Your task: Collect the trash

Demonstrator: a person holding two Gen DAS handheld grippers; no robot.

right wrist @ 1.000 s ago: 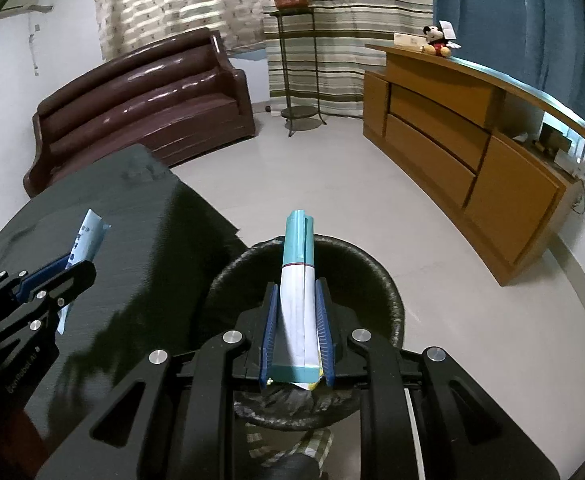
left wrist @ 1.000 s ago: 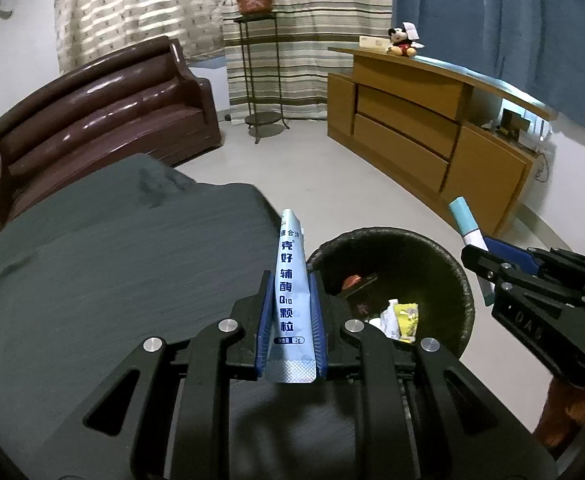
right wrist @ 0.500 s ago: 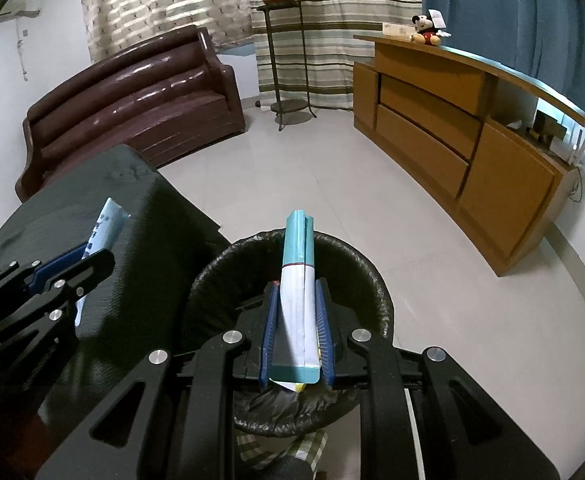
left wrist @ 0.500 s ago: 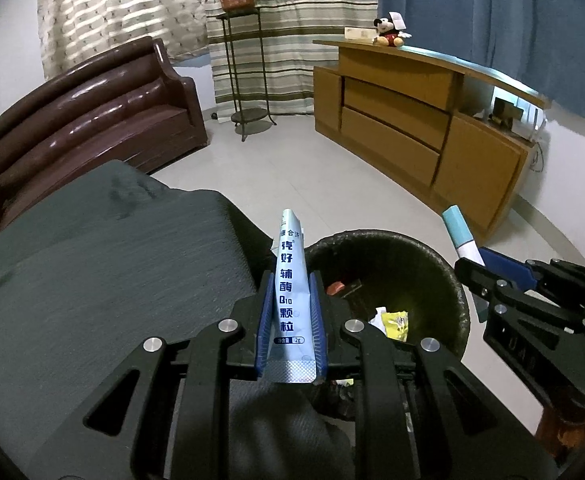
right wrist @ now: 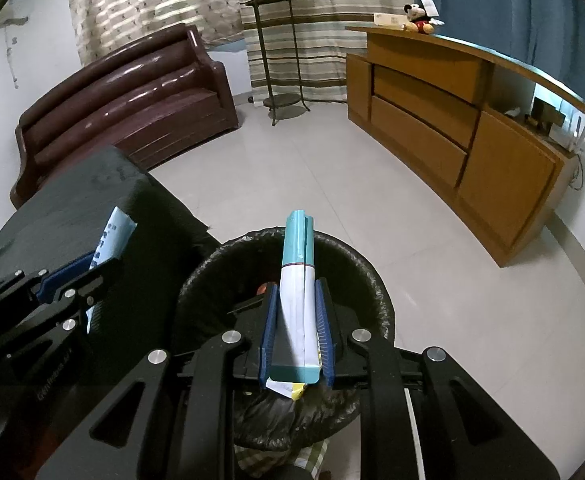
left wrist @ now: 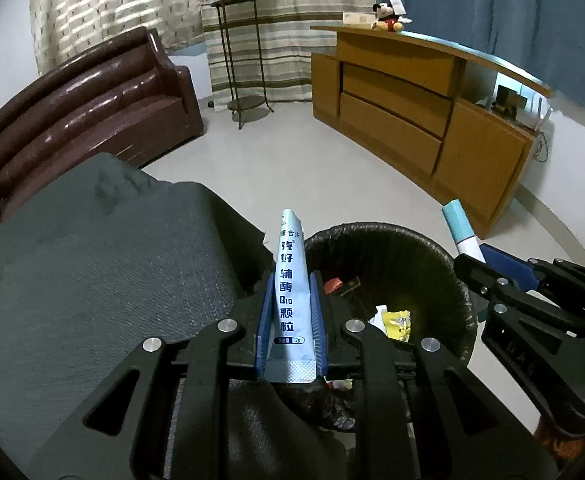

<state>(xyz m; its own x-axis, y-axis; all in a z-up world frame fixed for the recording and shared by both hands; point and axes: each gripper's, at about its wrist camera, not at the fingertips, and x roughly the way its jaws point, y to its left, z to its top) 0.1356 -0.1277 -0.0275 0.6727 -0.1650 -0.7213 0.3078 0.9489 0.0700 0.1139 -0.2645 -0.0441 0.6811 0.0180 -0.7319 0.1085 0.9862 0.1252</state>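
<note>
Sachets, light and limp: blue granule sachet [left wrist: 291, 280] clamped edgewise in left gripper [left wrist: 291, 312], teal-ended sachet [right wrist: 297, 292] likewise in right gripper [right wrist: 297, 320], both probably over the bin [right wrist: 376, 280] ahead.

Brown sofa [left wrist: 88, 108] and wooden sideboard [left wrist: 420, 120] flank pale floor [left wrist: 292, 168] — curtains [left wrist: 284, 12] behind (striped).

Black grippers [left wrist: 290, 280] w/ blue jaws, silver screws.

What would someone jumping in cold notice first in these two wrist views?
Each gripper is clamped on a packet: the left gripper holds a light blue sachet, the right gripper a teal-and-white sachet. Both hang over the black-lined trash bin, beside a dark cloth-covered table.
</note>
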